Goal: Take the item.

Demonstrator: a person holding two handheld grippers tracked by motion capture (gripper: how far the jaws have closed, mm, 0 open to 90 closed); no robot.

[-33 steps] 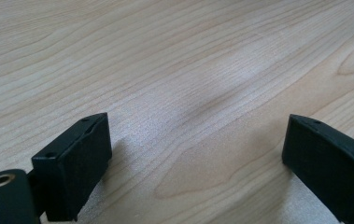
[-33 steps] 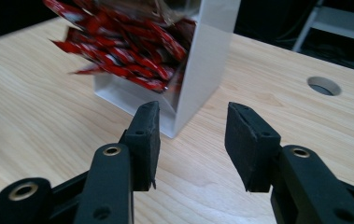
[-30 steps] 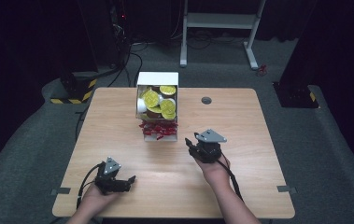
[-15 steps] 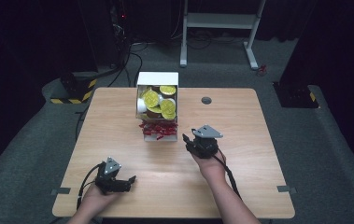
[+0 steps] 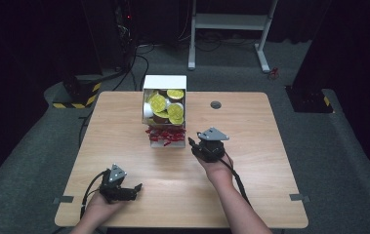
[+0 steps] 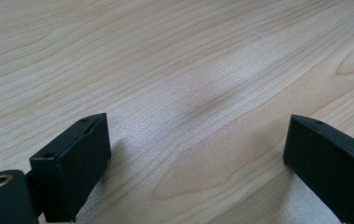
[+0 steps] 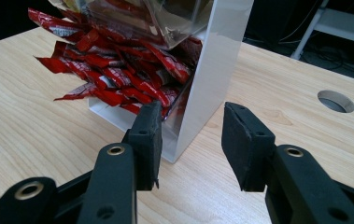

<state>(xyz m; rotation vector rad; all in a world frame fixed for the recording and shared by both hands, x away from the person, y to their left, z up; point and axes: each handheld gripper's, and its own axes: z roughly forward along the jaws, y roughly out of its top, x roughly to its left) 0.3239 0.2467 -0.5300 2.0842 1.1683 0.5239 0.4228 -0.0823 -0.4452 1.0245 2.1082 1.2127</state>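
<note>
A white dispenser box (image 5: pixel 164 82) stands at the table's far middle, with yellow-lidded cups (image 5: pixel 166 110) in its upper part and red sachets (image 5: pixel 165 135) spilling from its lower tray. My right gripper (image 5: pixel 194 146) sits just right of that tray, pointing at it. In the right gripper view its jaws (image 7: pixel 191 122) stand partly open with nothing pressed between them. The box's white side wall (image 7: pixel 214 60) and the red sachets (image 7: pixel 114 70) lie just ahead. My left gripper (image 5: pixel 136 189) rests near the front left edge, open wide over bare wood (image 6: pixel 195 140).
The wooden table (image 5: pixel 251 122) has a round cable hole (image 5: pixel 215 105) right of the box, seen also as the hole (image 7: pixel 336 101) in the right gripper view. Cables trail from both grippers toward the front edge. Beyond the table are a white frame (image 5: pixel 231 22) and dark floor.
My right gripper has edged a little left toward the box's lower tray. The left gripper has not moved.
</note>
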